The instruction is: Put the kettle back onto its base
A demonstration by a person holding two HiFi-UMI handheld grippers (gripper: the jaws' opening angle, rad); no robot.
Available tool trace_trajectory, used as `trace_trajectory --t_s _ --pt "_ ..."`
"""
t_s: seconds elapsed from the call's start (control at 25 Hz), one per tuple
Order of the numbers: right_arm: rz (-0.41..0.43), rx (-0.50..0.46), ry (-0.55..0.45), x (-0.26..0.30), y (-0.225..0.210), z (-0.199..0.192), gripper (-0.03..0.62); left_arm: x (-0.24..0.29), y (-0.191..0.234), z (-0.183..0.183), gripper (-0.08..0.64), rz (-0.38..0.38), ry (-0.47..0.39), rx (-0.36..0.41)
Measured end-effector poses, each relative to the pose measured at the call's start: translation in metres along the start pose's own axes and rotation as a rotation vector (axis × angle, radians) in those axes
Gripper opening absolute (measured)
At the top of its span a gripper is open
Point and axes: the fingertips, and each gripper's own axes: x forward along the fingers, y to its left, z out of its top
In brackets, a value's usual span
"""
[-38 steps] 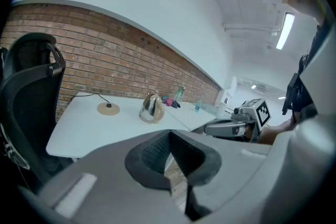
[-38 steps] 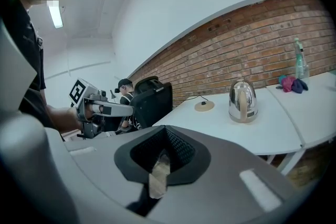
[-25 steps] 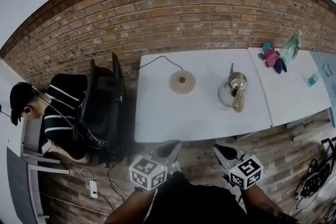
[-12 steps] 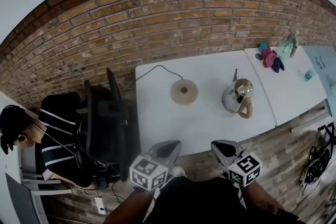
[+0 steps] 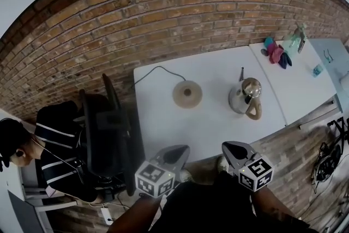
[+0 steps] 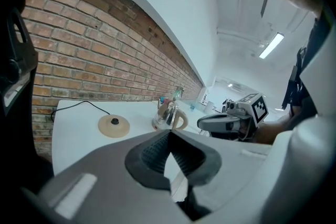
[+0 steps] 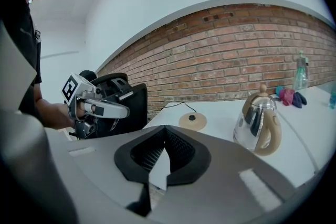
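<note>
A shiny steel kettle with a tan handle stands on the white table, right of middle. Its round tan base lies empty to the kettle's left, with a black cord running to the back edge. My left gripper and right gripper hover side by side at the table's front edge, both shut and empty. The left gripper view shows the base, the kettle and the right gripper. The right gripper view shows the kettle and the base beyond its tips.
A black office chair stands at the table's left end, with a seated person beyond it. A second white table adjoins on the right, carrying a spray bottle and coloured cloths. A brick wall runs behind.
Both grippers have come forward to the table's front edge, and the table sits nearer in the head view. The kettle and its base have not moved on the table.
</note>
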Motion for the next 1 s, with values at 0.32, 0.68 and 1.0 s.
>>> trace_trajectory --t_s 0.32,0.68,1.0 --pt "-0.046 -0.047 -0.027 -0.007 -0.047 0.016 0.029 0.018 0.003 0.006 0.000 0.071 -0.015 -0.014" --pt "-0.110 -0.083 -0.051 -0.022 -0.121 0.030 0.038 0.059 -0.014 0.020 0.000 0.103 -0.020 -0.006" --pt "-0.205 -0.102 -0.030 -0.038 -0.186 0.022 0.078 0.098 -0.038 0.017 0.000 0.084 0.026 0.020"
